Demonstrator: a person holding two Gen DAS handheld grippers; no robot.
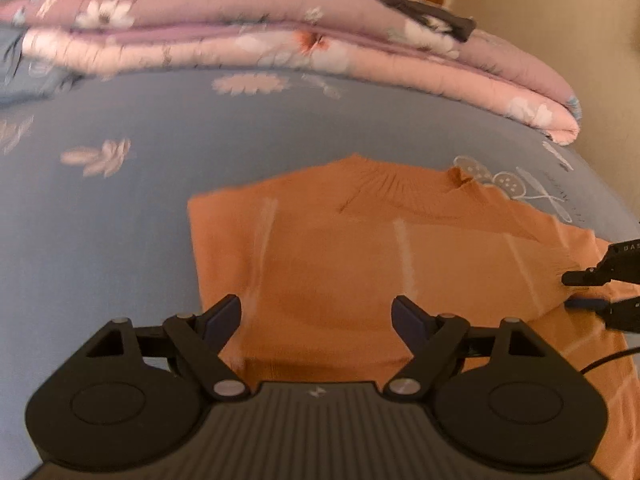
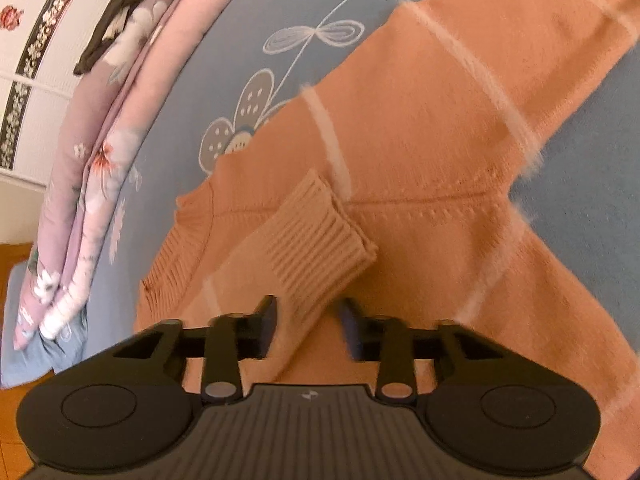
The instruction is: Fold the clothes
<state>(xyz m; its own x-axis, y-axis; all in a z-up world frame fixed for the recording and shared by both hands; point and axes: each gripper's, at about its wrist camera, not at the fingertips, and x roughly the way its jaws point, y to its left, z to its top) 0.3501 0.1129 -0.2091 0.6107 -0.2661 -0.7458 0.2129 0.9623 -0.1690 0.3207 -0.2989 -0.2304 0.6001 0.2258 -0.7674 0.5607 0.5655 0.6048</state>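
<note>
Blue-grey and printed with pale flowers, the bedsheet [image 1: 100,240] fills the left of the bed, and along its far edge lies a folded pink floral quilt [image 1: 240,40] with a dark garment [image 1: 432,16] thrown on top near its right end. Moving right, the orange sweater [image 1: 340,248] lies flat on the sheet, knitted, crossed by thin pale stripes, with its ribbed neck towards the quilt. Its left side is already turned in to a straight edge. The left gripper [image 1: 316,312] hangs above the lower body of the sweater with its tongs spread wide and nothing between them; they are clear of the cloth. Further right, the right gripper [image 2: 310,316] has its tongs drawn narrow on the sleeve [image 2: 312,240], pinching the knit just behind the ribbed cuff, which lies across the sweater's chest. The other sleeve stretches off to the right over the sheet, beside a printed flower and the word FLOWERS.
</note>
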